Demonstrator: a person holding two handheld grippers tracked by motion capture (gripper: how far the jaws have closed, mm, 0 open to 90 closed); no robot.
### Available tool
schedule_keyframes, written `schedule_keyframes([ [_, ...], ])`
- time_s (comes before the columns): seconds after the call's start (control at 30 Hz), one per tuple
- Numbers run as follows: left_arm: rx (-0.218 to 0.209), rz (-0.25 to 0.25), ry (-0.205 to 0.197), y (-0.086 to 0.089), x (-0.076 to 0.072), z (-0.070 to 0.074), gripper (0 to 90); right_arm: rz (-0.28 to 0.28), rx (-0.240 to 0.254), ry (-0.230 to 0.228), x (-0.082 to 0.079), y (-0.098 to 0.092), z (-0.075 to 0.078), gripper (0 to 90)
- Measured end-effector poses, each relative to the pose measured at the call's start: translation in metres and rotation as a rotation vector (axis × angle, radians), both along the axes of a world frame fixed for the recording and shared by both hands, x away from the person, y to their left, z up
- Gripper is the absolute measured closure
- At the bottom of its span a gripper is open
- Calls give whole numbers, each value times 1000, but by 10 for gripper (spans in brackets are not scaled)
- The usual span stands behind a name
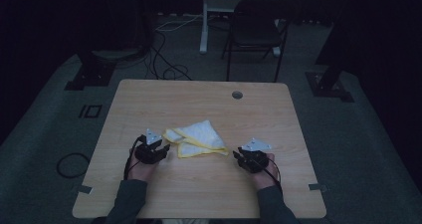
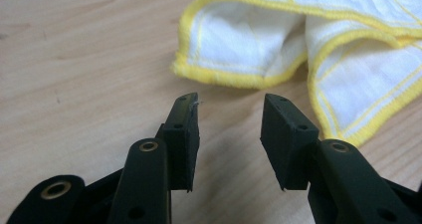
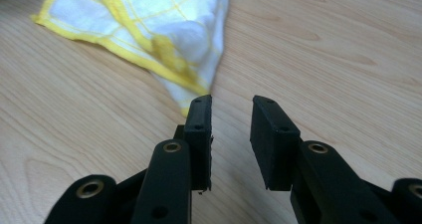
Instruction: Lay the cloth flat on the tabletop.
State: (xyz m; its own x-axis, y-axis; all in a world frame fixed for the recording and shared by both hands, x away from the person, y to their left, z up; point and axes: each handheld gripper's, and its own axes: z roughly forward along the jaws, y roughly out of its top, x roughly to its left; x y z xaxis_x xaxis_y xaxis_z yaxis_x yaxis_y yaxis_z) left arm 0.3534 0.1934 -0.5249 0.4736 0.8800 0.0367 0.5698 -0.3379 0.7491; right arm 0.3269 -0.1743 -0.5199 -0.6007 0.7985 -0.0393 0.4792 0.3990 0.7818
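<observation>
I am working two hand-held grippers over a light wooden table point(image 1: 149, 99), and a white cloth with yellow edging point(image 1: 196, 138) lies crumpled and partly folded near its middle, between them. At the left, my left gripper point(image 1: 164, 148) sits low just beside the cloth's left edge, its jaws spread with nothing between them — placed, I judge, to take that hemmed corner. At the right, my right gripper point(image 1: 236, 157) hovers at the cloth's pointed right corner, jaws parted and empty, likely for the same reason.

The high view gives the whole layout, with dark floor and a chair point(image 1: 256, 27) beyond. The left gripper view adds the rolled yellow hem point(image 2: 234, 77) up close; the right gripper view shows the corner tip point(image 3: 191, 92) just behind one pad — whether it touches, I cannot tell.
</observation>
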Motion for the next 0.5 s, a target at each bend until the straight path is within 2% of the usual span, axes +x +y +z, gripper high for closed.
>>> schedule_keyframes([
  [0.33, -5, 39, -6, 7, 9, 0, 543, 32, 2, -7, 1, 11, 1, 681],
  [0.5, -15, 41, 11, 5, 14, -2, 516, 48, 1, -15, 1, 14, 3, 665],
])
